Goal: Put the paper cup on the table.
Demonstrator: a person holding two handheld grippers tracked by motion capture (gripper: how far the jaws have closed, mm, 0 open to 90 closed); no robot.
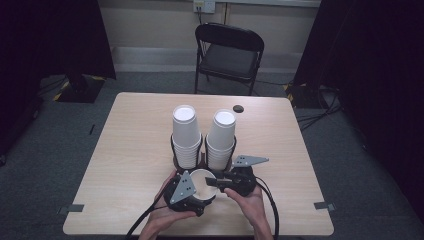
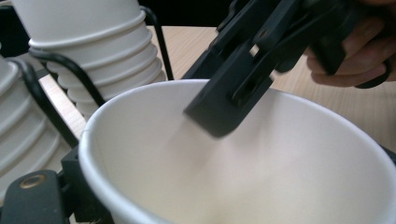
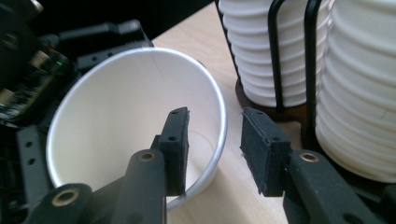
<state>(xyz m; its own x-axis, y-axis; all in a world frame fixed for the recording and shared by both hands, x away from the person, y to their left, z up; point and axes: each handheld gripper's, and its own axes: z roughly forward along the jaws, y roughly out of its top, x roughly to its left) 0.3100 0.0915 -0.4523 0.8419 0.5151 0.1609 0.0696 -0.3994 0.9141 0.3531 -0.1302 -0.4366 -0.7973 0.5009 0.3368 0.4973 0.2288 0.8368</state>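
white paper cup (image 1: 201,182) sits tilted at the near edge of the wooden table (image 1: 125,150), just in front of two tall stacks of cups (image 1: 185,137) kept in a black wire holder (image 2: 70,98). i find the cup cradled by my left gripper (image 1: 187,192); black gripper parts show against the cup's outer wall in the left gripper view, but whether the jaws are pinched on it i cannot tell.

my right gripper (image 3: 215,144) stands partly open, its jaws straddling the cup's rim: one pad inside the mouth, the other outside over the table. nothing is held yet; a clear gap remains on both sides of the wall.

my judgement: the step in hand is a pinch on the rim by the right gripper. to do it well i would centre the cup wall between the pads before closing, and close gently, since thin paper will likely buckle or go oval under force. the outer pad is near the wire holder, so i would keep the wrist steady and avoid drifting toward the stacks. the left side should hold the cup firm until the pinch is sure.
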